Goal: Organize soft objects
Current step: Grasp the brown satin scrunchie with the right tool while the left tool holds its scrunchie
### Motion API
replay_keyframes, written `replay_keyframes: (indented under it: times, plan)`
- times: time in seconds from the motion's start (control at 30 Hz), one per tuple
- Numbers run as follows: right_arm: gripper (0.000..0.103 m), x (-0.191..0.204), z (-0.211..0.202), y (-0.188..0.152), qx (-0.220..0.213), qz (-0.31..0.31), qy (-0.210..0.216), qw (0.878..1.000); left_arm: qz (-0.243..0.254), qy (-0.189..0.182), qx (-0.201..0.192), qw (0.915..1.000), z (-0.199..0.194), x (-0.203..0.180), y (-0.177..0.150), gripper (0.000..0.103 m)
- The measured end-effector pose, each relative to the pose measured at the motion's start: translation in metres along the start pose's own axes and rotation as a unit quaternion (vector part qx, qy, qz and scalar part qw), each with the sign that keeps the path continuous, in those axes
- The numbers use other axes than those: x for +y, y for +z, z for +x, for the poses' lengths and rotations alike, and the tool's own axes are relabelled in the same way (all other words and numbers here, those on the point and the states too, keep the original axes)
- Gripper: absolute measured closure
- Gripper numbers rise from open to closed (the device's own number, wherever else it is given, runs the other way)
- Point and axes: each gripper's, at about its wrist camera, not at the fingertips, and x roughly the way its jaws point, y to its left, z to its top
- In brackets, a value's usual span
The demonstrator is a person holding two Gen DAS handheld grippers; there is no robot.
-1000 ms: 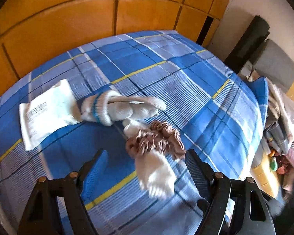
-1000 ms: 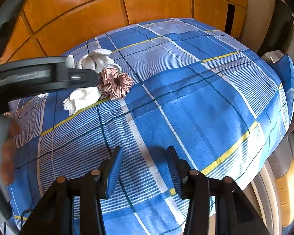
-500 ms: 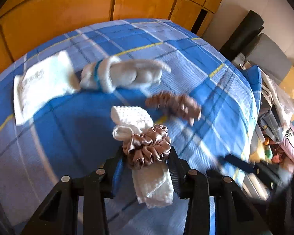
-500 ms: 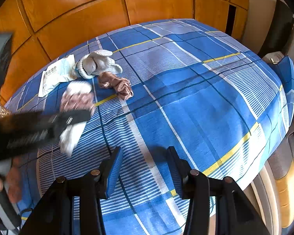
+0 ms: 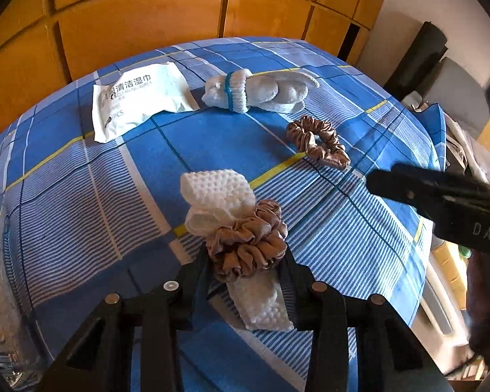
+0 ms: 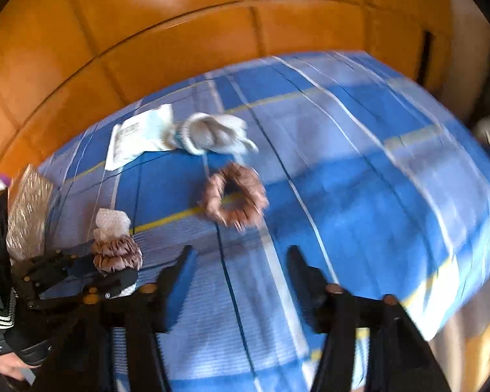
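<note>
My left gripper (image 5: 246, 274) is shut on a white waffle cloth (image 5: 217, 191) bound by a brown satin scrunchie (image 5: 250, 243), held above the blue plaid bed cover (image 5: 81, 196). The bundle also shows in the right wrist view (image 6: 116, 251). A second brown scrunchie (image 5: 318, 140) lies loose on the cover, ahead of my right gripper (image 6: 238, 272), which is open and empty; it shows there as a blurred ring (image 6: 233, 192). A grey rolled sock pair with a blue band (image 5: 254, 93) lies farther back.
A white wet-wipes packet (image 5: 137, 99) lies at the back left beside the socks. Orange wooden wardrobe panels (image 5: 147, 23) stand behind the bed. A shiny crinkled bag (image 6: 29, 209) sits at the left edge. Clutter lies past the bed's right edge (image 5: 454, 150).
My left gripper closed on the cloth and scrunchie bundle and lifted it back off the cover. The second scrunchie stayed behind. My right gripper swung forward toward the loose scrunchie.
</note>
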Motion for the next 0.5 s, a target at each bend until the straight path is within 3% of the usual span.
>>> replay_keyframes:
  times: [0.2,0.43,0.5]
  plan:
    - [0.039,0.021,0.045,0.04,0.048,-0.111,-0.025,0.992,-0.003,0.003,-0.007,1.0,0.0,-0.001,-0.002,0.063]
    - [0.04,0.026,0.08,0.052,0.084,-0.141,-0.026,0.986,-0.011,-0.001,-0.009,0.9999,-0.002,0.0,-0.003,0.064]
    - [0.069,0.026,0.079,0.051,0.078,-0.135,-0.008,0.988,-0.017,-0.004,-0.009,0.9998,-0.003,0.002,-0.002,0.066]
